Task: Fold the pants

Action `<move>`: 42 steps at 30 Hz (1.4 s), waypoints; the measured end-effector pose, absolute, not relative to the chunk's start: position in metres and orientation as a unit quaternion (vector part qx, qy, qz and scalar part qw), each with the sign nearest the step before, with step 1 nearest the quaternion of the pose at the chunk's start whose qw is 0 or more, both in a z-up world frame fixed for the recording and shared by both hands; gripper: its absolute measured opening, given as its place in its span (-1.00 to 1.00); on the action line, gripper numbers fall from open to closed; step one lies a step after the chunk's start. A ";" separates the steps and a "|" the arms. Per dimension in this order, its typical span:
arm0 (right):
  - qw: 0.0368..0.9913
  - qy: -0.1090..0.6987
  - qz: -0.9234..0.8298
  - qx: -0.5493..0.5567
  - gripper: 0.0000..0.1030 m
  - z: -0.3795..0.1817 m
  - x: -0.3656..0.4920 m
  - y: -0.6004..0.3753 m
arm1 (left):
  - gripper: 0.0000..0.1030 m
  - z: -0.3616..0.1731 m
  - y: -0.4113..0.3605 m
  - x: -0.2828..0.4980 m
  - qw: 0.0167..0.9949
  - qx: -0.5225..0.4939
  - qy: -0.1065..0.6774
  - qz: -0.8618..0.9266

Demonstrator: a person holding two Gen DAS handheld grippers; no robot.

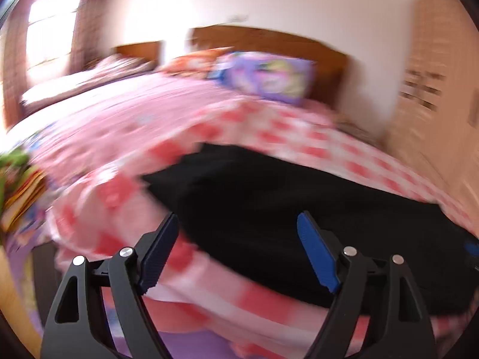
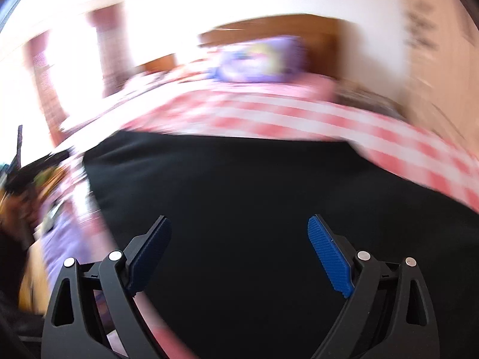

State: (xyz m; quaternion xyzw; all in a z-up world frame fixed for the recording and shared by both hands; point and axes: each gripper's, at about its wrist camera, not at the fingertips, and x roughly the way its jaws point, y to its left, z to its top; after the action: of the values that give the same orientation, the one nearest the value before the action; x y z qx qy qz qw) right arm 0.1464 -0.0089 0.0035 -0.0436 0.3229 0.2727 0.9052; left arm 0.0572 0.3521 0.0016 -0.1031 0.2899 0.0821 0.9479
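Note:
Black pants (image 1: 269, 197) lie flat on a bed with a pink and white checked cover (image 1: 299, 137). In the left wrist view my left gripper (image 1: 238, 224) stands open above the near left edge of the pants, its blue pads (image 1: 314, 254) wide apart with nothing between them. In the right wrist view the pants (image 2: 239, 185) fill the middle of the picture. My right gripper (image 2: 239, 227) hangs open over them, its blue pads (image 2: 329, 257) apart and empty. Both views are blurred by motion.
A purple patterned pillow (image 1: 269, 77) and an orange one (image 1: 194, 59) lie by the wooden headboard (image 1: 269, 39). A wooden wardrobe (image 1: 434, 89) stands at the right. A bright window (image 1: 51, 36) is at the far left. Colourful folded fabric (image 1: 18, 188) sits at the left edge.

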 end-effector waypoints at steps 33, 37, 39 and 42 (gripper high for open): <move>0.814 0.328 0.405 -0.259 -0.38 -0.038 0.131 0.175 | 0.48 -0.013 0.340 0.080 0.915 -0.194 0.348 -0.053; 0.824 0.324 0.398 -0.240 -0.87 -0.029 0.136 0.169 | 0.48 -0.018 0.332 0.082 0.914 -0.181 0.359 -0.056; 0.822 0.318 0.405 -0.242 -0.87 -0.022 0.130 0.169 | 0.48 -0.013 0.325 0.083 0.919 -0.162 0.355 -0.055; 0.817 0.319 0.419 -0.236 -0.87 -0.019 0.122 0.166 | 0.53 -0.007 0.317 0.085 0.925 -0.142 0.347 -0.057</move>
State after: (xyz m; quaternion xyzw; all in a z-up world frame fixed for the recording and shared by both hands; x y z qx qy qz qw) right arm 0.1218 0.1656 -0.0189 -0.2361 0.3186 0.4186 0.8170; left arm 0.0850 0.3166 -0.0066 -0.1415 0.3472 -0.0570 0.9253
